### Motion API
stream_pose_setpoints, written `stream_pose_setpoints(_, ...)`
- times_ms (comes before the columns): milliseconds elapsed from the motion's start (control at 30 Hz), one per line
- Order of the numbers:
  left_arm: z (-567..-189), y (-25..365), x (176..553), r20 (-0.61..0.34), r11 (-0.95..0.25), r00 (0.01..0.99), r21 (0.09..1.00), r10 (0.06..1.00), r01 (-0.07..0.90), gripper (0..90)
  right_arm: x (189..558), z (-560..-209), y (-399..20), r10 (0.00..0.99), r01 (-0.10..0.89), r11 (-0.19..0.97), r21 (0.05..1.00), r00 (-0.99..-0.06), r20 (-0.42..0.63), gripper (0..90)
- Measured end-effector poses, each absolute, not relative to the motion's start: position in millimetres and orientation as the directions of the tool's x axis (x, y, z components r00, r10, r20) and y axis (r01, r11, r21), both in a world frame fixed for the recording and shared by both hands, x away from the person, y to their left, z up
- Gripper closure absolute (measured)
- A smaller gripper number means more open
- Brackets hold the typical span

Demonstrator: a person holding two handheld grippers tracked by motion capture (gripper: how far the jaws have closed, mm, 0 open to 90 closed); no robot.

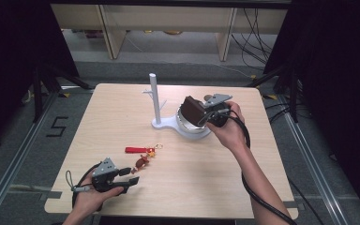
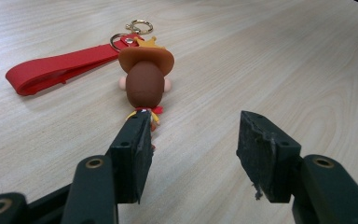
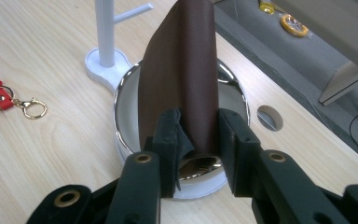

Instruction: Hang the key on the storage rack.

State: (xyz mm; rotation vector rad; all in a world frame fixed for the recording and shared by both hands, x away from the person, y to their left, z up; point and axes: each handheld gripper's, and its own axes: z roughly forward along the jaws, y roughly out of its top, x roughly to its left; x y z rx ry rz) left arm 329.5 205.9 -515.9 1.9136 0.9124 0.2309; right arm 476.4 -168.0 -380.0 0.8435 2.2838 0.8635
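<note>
My right gripper [image 1: 202, 117] [image 3: 198, 140] is shut on a flat brown leather piece [image 1: 193, 110] [image 3: 179, 65], which stands upright over a round white tray with a shiny rim [image 1: 192, 132] [image 3: 121, 93]. The tray's base carries a white post with short pegs [image 1: 154, 96] [image 3: 103, 28]. A keychain lies on the table: a small figure with a brown hat [image 1: 140, 162] [image 2: 144, 84], a red strap [image 1: 136, 150] [image 2: 56, 67] and gold rings. My left gripper [image 1: 130, 176] [image 2: 193, 140] rests low and open just short of the figure, with bare table between its jaws.
The wooden table [image 1: 225, 183] has a round hole [image 3: 269, 117] near its right edge, beside the tray. Beyond the far edge stand pale furniture legs [image 1: 225, 40] and loose cables on the floor.
</note>
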Motion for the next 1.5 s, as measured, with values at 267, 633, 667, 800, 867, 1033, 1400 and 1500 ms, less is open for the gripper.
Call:
stream_pose_setpoints(267,-516.3,206.4,329.3,-0.213,-0.257,0.7,0.826,0.681,0.501,43.7,483.2,-391.5,-168.3,0.69,0.336,0.624,0.706,-0.661,-0.295,70.2)
stream_pose_setpoints(633,-516.0,207.1,328.9,-0.205,-0.259,0.701,0.829,0.684,0.495,43.6,492.4,-400.5,-165.4,0.671,0.309,0.636,0.707,-0.674,-0.309,69.2)
stream_pose_setpoints(667,-516.0,207.2,328.9,-0.205,-0.26,0.701,0.829,0.683,0.495,43.6,493.6,-401.4,-164.8,0.666,0.303,0.642,0.704,-0.676,-0.316,69.0)
stream_pose_setpoints(800,-516.5,207.8,329.2,-0.208,-0.259,0.704,0.83,0.679,0.495,43.6,496.9,-408.1,-162.5,0.666,0.311,0.642,0.7,-0.679,-0.309,68.2)
stream_pose_setpoints(867,-516.8,207.6,329.3,-0.211,-0.253,0.703,0.831,0.679,0.495,43.6,498.6,-412.0,-161.5,0.67,0.318,0.642,0.698,-0.675,-0.309,67.5)
stream_pose_setpoints(1033,-514.8,208.0,328.3,-0.2,-0.261,0.697,0.828,0.689,0.496,43.5,502.4,-420.9,-161.7,0.688,0.347,0.627,0.698,-0.666,-0.287,62.4)
stream_pose_setpoints(1400,-510.9,208.3,330.1,-0.196,-0.26,0.706,0.836,0.681,0.483,40.8,461.9,-419.3,-187.1,0.804,0.389,0.398,0.831,-0.583,-0.112,40.9)
stream_pose_setpoints(1500,-510.3,208.4,331.3,-0.186,-0.259,0.703,0.841,0.687,0.476,37.3,446.2,-431.9,-199.6,0.821,0.43,0.338,0.837,-0.569,-0.04,42.6)
